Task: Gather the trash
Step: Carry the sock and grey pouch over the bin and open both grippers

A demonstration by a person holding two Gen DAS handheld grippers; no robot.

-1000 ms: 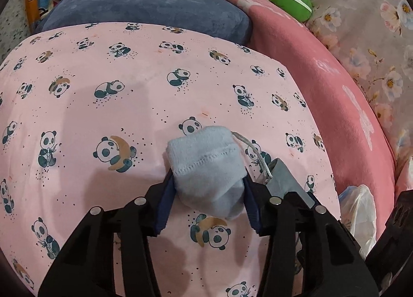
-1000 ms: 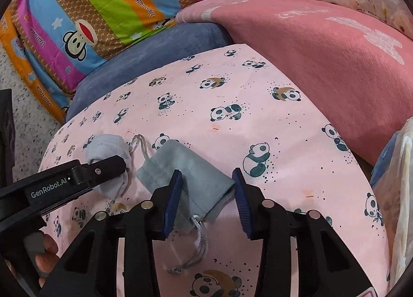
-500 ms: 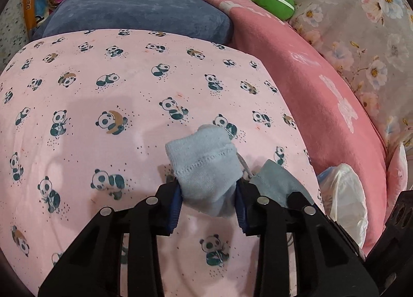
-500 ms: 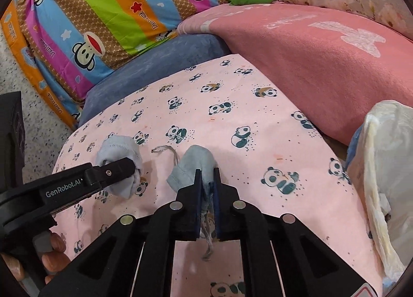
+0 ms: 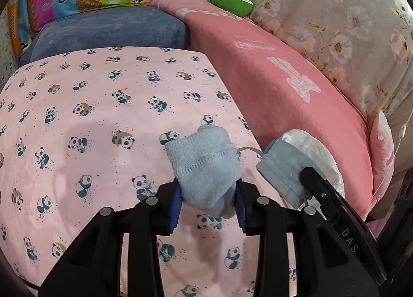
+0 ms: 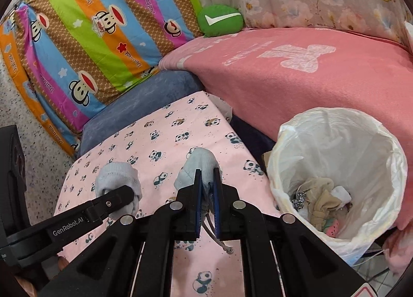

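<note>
My left gripper (image 5: 206, 206) is shut on a light blue sock (image 5: 204, 165) and holds it above the pink panda sheet (image 5: 90, 116). The sock also shows in the right wrist view (image 6: 117, 177). My right gripper (image 6: 206, 193) is shut on a grey-blue drawstring pouch (image 6: 197, 168), its cord hanging down below the fingers. The pouch also shows in the left wrist view (image 5: 281, 170). A bin lined with a white bag (image 6: 335, 142) stands to the right of the pouch and holds several scraps of cloth.
A pink blanket (image 6: 296, 72) covers the raised area behind the bin. A blue cushion (image 5: 111, 31), a striped monkey-print pillow (image 6: 90, 33) and a green round cushion (image 6: 220, 19) lie at the back. Speckled floor (image 6: 15, 106) is at the left.
Both grippers have lifted their items off the sheet and moved right toward the bin. The right gripper, open around the pouch a second ago, closed on it.
</note>
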